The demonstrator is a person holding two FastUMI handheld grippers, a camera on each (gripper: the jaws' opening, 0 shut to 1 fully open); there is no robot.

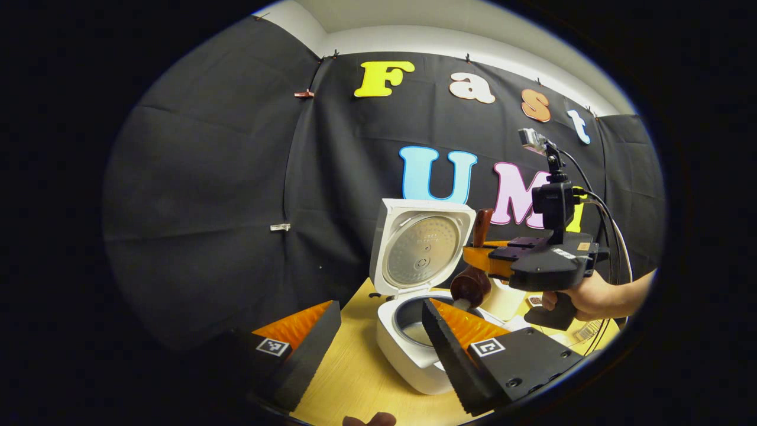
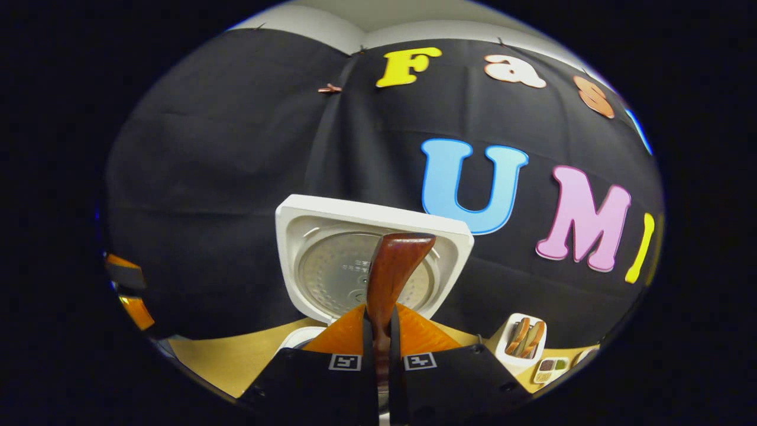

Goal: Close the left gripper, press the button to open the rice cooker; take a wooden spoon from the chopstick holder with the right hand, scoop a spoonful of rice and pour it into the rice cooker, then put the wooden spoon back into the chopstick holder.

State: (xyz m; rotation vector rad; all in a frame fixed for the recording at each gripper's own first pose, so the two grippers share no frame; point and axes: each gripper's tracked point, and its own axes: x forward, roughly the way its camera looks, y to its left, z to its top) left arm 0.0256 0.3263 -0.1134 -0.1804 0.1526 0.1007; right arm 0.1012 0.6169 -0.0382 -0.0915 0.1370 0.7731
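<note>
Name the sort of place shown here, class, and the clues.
Probably a staged kitchen booth: an open white rice cooker on a light wooden table, a white chopstick holder, black cloth wall behind.

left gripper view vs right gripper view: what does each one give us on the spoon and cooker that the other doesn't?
Left gripper view alone: the wooden spoon's bowl tipped over the inner pot, the right gripper seen from outside with the hand holding it, and the open left gripper.

Right gripper view alone: the fingers clamped on the spoon handle up close, plus the chopstick holder and a small dish on the table.

Both: the rice cooker's raised lid and the wooden table.
</note>
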